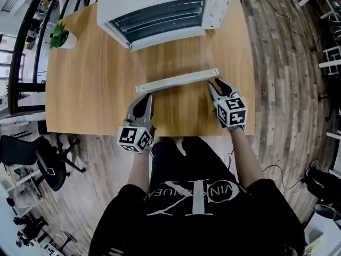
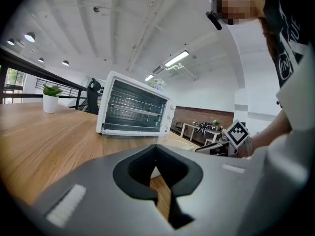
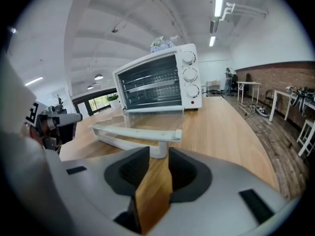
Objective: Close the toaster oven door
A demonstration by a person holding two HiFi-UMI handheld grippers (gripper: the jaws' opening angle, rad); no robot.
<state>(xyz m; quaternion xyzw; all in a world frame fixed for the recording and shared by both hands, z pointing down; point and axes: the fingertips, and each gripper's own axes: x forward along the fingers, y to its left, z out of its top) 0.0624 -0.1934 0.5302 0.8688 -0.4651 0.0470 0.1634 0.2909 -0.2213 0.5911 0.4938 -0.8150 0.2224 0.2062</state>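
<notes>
Right gripper [image 1: 214,86] sits narrowly parted and empty by one end of the handle [image 1: 177,80], my left gripper [image 1: 145,99] pinched together by the other, while the glass of the lowered toaster oven door [image 1: 170,57] barely shows against the table [image 1: 85,89].

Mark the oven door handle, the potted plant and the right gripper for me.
door handle [image 1: 177,80]: head view, middle of the white bar.
potted plant [image 1: 57,35]: head view, on the leaves.
right gripper [image 1: 215,84]: head view, between its fingertips.
</notes>
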